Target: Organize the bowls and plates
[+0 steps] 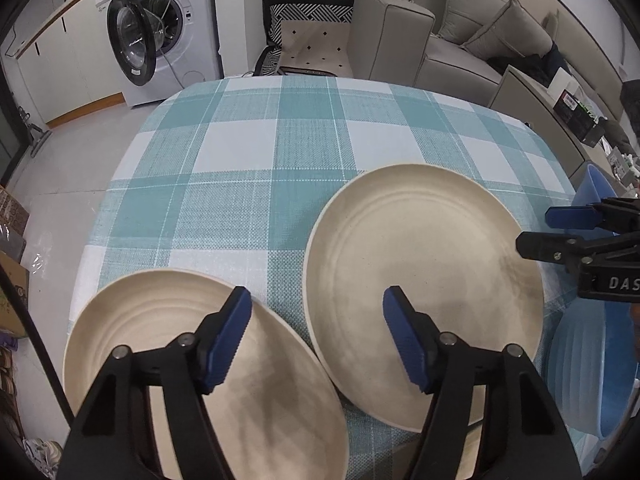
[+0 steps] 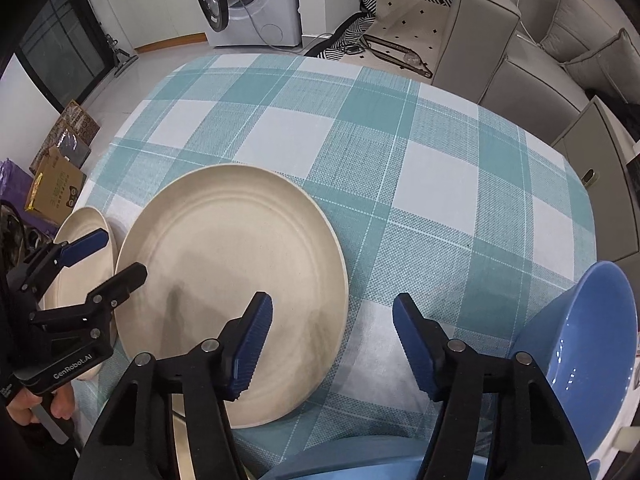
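Nearest the left wrist camera, the left gripper (image 1: 317, 312) hangs with its blue pads apart over the gap between two cream plates, grasping nothing: its left finger sits above the small cream plate (image 1: 168, 320), its right finger above the large cream plate (image 1: 424, 280). The two plates lie just beside each other on the checked tablecloth (image 1: 256, 152).

Only the right wrist view shows the glossy blue bowl (image 2: 592, 360) plainly, tilted at the right edge of the table; the left view catches just a blue sliver and a ribbed pale-blue dish (image 1: 580, 372) at its right margin. The right view also shows a hand (image 2: 36, 408) gripping the left tool's handle.

The right gripper (image 2: 333, 312) is likewise parted and empty, its left finger over the large plate's near rim, its right finger over bare cloth beside the bowl.

Beyond the table stand a washing machine (image 1: 160, 36) with its door open, a patterned chair (image 1: 308, 36) and a grey sofa (image 1: 460, 32); cardboard boxes (image 2: 60, 160) sit on the floor.
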Tool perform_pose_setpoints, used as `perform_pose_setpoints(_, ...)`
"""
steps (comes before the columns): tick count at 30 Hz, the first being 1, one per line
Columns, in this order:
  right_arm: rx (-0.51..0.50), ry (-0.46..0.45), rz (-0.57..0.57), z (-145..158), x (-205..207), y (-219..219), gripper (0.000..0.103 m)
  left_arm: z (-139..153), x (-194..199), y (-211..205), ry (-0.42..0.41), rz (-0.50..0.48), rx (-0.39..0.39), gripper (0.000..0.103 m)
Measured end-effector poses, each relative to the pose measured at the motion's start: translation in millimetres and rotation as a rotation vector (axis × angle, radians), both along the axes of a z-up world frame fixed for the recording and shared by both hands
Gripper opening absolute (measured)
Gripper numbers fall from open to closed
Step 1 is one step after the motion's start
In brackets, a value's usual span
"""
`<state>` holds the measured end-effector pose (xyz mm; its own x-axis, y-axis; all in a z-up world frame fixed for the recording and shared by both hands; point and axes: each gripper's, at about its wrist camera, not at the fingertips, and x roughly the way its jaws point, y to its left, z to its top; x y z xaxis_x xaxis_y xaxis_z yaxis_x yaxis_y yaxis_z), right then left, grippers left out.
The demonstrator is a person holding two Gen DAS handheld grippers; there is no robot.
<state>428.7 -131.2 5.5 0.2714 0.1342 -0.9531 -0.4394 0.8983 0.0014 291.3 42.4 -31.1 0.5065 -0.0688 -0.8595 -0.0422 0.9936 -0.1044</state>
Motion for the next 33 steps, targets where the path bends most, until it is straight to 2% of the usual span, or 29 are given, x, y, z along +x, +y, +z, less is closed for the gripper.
perform_pose_setpoints(4, 0.003, 0.004, 0.003, -3, 1, 1, 0.065, 2, 3, 0, -0.006, -0.019, -0.015, 0.054)
perform_pose_setpoints(12, -0.012, 0.022, 0.011, -13, 4, 4, 0.060, -6, 12, -2, 0.023, -0.055, -0.050, 0.047)
perform_pose_setpoints(20, -0.028, 0.057, 0.024, -22, 4, 3, 0.053, -9, 13, -10, 0.059, -0.085, -0.038, 0.045)
perform_pose_setpoints(26, 0.006, 0.073, 0.029, -24, 5, 4, 0.047, -8, 16, -7, 0.047, -0.078, -0.109, 0.045)
perform_pose_setpoints(33, 0.006, 0.059, 0.004, -23, 12, 1, 0.047, -8, 19, -12, 0.035, -0.075, -0.113, 0.045)
